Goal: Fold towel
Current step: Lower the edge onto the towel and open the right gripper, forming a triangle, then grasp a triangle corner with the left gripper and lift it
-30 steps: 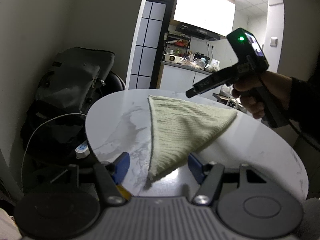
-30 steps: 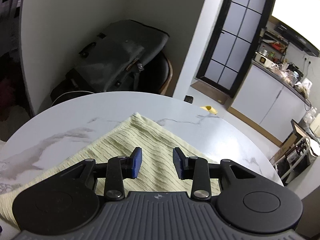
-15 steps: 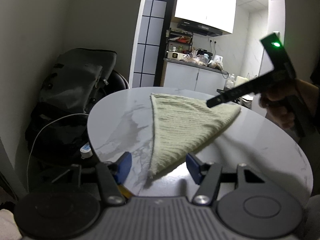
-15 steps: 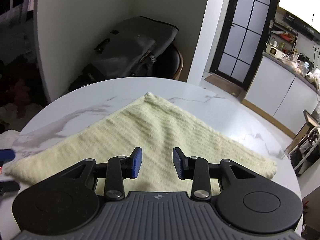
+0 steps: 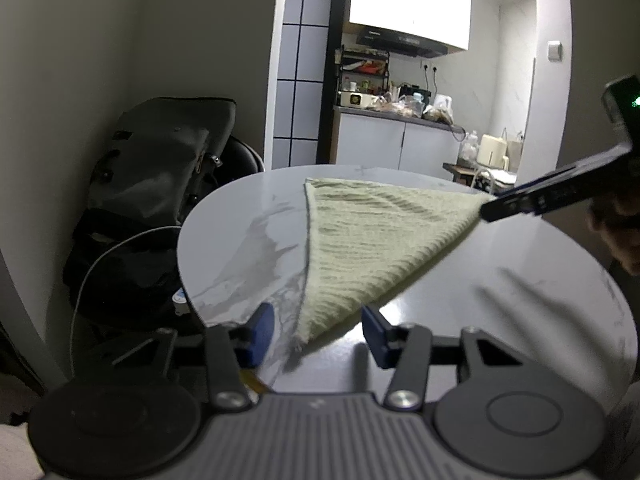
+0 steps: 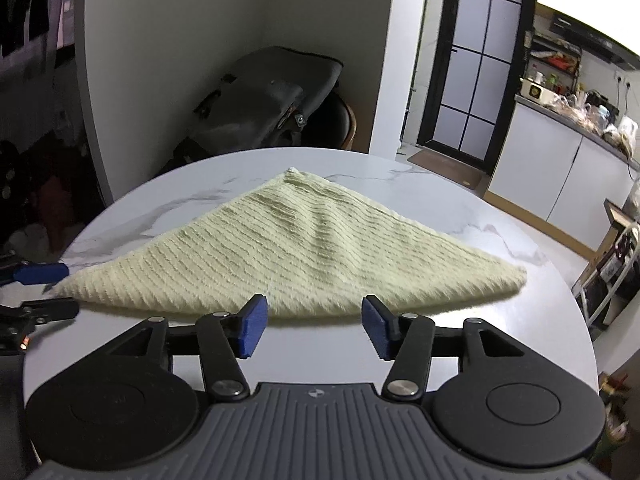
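A pale green ribbed towel lies folded into a triangle on the round white marble table. It also shows in the right wrist view. My left gripper is open, its blue pads either side of the towel's near corner. My right gripper is open and empty, just short of the towel's long near edge. In the left wrist view the right gripper's fingers are by the towel's right corner. In the right wrist view a blue pad of the left gripper sits at the towel's left corner.
A dark bag on a chair stands against the wall beyond the table, with a white cable below. A kitchen counter and a dark-framed glass door lie further back. The table edge curves off at right.
My right gripper has drawn back from above the towel to its near edge, with both jaws wider apart. The towel now lies flat as a full triangle. My left gripper stays by the corner.
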{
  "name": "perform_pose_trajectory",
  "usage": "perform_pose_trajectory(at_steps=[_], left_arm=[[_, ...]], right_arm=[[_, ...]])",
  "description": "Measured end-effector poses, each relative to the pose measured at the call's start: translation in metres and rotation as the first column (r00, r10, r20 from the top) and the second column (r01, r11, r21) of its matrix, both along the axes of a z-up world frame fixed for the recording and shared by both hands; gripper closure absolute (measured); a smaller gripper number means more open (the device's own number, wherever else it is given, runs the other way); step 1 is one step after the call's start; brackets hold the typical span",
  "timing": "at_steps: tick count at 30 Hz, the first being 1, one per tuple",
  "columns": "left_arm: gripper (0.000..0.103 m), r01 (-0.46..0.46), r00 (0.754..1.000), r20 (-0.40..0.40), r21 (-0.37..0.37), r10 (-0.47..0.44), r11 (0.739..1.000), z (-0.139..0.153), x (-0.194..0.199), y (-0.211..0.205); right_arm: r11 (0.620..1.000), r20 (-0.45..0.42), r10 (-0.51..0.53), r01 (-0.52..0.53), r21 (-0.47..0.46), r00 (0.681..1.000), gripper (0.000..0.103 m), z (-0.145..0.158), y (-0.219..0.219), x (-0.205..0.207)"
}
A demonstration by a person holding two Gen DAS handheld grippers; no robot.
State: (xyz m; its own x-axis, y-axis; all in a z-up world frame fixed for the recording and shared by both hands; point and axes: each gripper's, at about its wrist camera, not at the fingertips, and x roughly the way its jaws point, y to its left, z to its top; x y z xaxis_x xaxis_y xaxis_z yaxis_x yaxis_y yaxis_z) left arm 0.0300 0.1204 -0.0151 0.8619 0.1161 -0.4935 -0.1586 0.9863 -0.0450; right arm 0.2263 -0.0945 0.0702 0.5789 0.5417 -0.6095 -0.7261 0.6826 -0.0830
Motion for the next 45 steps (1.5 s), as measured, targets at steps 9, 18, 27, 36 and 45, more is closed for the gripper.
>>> perform_pose_trajectory(at_steps=[9, 18, 27, 36, 45], left_arm=[[0.058, -0.001, 0.999, -0.038, 0.056, 0.003, 0.998, 0.003, 0.004, -0.012], [0.059, 0.013, 0.998, -0.069, 0.073, -0.008, 0.997, 0.007, 0.006, -0.019], [0.059, 0.002, 0.996, -0.086, 0.084, 0.005, 0.996, 0.008, 0.008, -0.023], [0.057, 0.005, 0.995, -0.104, 0.086, 0.004, 0.996, 0.010, 0.017, -0.026], [0.067, -0.054, 0.993, -0.098, 0.068, 0.061, 0.996, 0.009, 0.019, -0.028]], right_arm=[[0.999, 0.056, -0.019, 0.016, 0.044, 0.998, 0.039, 0.001, -0.036, -0.025], [0.996, 0.072, -0.031, 0.026, 0.081, 0.997, 0.039, -0.001, -0.067, -0.047], [0.993, 0.085, -0.042, 0.032, 0.115, 0.995, 0.039, -0.005, -0.091, -0.066], [0.991, 0.102, -0.067, 0.054, 0.120, 0.993, 0.039, -0.010, -0.100, -0.076], [0.977, 0.118, -0.161, 0.142, 0.160, 0.980, 0.039, -0.009, -0.109, -0.080]])
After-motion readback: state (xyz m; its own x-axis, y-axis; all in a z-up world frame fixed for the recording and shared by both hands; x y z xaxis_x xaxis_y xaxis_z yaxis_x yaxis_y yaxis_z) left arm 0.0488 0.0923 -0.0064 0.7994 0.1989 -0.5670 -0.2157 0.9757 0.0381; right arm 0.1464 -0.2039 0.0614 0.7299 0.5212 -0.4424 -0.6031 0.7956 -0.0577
